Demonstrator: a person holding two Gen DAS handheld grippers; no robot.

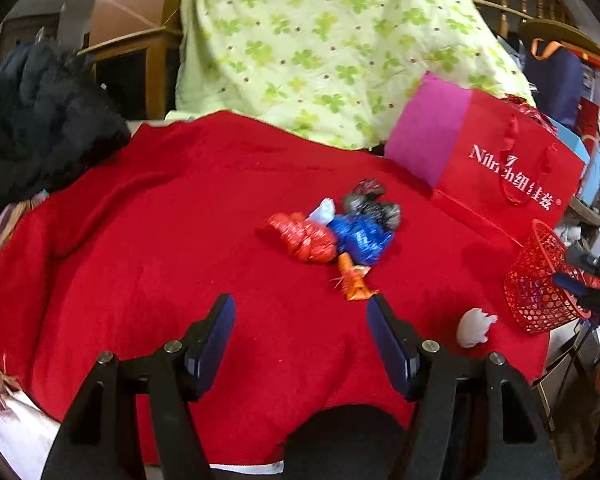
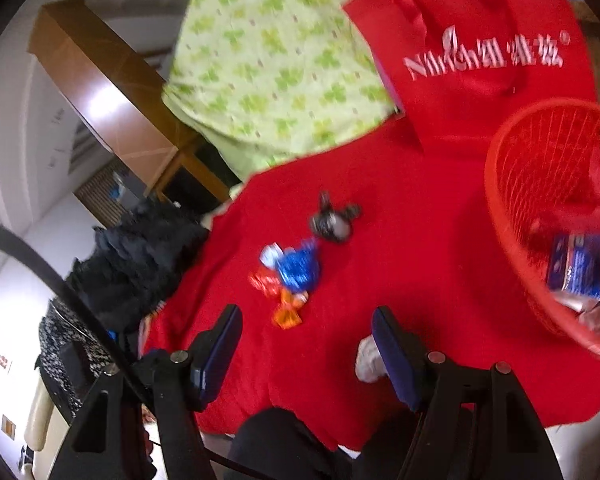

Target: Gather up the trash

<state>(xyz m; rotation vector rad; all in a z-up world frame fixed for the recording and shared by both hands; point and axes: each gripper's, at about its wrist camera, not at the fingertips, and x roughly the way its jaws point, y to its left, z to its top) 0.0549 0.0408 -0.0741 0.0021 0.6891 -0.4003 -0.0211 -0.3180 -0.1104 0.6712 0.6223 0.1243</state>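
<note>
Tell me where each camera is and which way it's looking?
Left wrist: sits on the left gripper, looking forward over the red cloth at the wrapper pile; its own open fingers show, plus the right gripper by the red basket.
Right wrist: sits on the right gripper, tilted, looking over the cloth with the basket close on its right; its open fingers show.
Both share: the pile, white scrap, red bag, green quilt.

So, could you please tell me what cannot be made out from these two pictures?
- Red basket contents: motion blur in the right wrist view; only a blue packet is discernible.
- White scrap: partly behind the right gripper's finger in that view.
- Red gift bag contents: its own wall hides them, left wrist view.
- Basket's far side: cut by the frame edge.
</note>
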